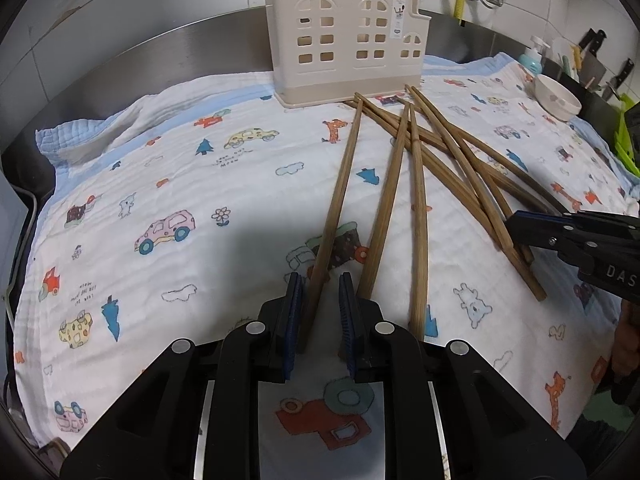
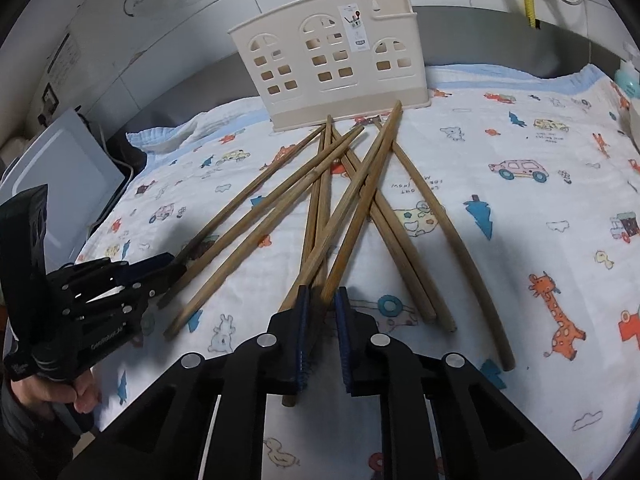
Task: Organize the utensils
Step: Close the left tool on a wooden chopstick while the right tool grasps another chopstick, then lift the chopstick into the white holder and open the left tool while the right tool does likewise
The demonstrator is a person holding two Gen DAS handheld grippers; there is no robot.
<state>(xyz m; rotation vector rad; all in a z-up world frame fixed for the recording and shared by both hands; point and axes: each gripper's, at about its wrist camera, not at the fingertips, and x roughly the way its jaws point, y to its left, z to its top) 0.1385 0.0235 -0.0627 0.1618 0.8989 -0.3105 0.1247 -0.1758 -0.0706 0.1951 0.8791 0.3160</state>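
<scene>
Left gripper (image 1: 320, 312): narrow jaws closed around the near end of one chopstick (image 1: 335, 208), the leftmost of the scatter; the stick runs between the blue pads and looks pinched, its far tip resting near the holder's base.

Cloth (image 1: 180, 184): a printed cotton sheet with cars and trees, spread over the steel counter, carrying everything.

Holder (image 1: 344, 40): a cream plastic caddy with window cut-outs, upright at the back edge of the cloth, nothing in it that I can see (its inside is mostly hidden).

Chopstick pile (image 2: 360, 200): wooden sticks fanned and crossing, tips converging just in front of the holder.

Right gripper (image 2: 322, 320): jaws drawn nearly together over the near ends of the crossed sticks; one stick (image 2: 308, 280) lies between the pads and seems clamped.

Step in hand: picking up, one stick per hand, I judge; none stowed yet.

Next move: lift each stick clear of its neighbours, tip it upright, lower it into the holder.
</scene>
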